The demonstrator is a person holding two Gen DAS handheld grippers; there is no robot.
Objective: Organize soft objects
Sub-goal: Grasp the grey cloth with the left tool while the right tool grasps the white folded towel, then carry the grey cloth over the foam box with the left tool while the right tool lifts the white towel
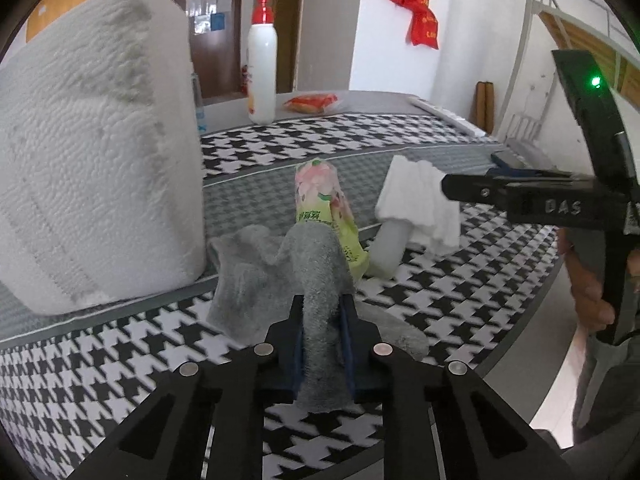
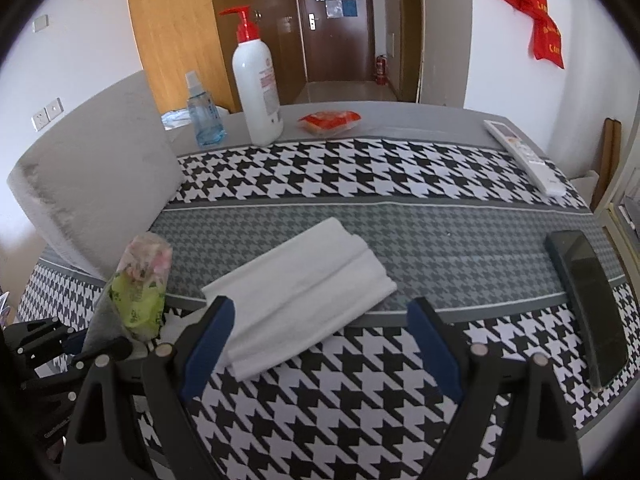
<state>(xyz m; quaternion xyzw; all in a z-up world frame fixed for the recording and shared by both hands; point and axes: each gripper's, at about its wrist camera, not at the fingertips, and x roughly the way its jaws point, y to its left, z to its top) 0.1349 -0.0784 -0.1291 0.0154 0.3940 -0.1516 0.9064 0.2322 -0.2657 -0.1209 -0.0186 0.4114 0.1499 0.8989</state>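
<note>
Left wrist: grey cloth [image 1: 316,280] (bunched) between left hand-held gripper [image 1: 322,320] pads.

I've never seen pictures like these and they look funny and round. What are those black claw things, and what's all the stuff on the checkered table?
Those black claws are grabbing tools. A person holds one in each hand, and each tool has a small round-eyed camera, which bends the picture.

One picture looks along the left gripper. Its jaws are pinched shut on a fuzzy grey cloth. The right gripper pokes in from the side.

The other picture looks along the right gripper. Its jaws are wide open, holding nothing, just in front of a folded white towel.

On the checkered tablecloth you can also see a flowery green packet, a big roll of white paper, a pump bottle, a spray bottle, a red snack packet, a remote control and a black phone.
</note>
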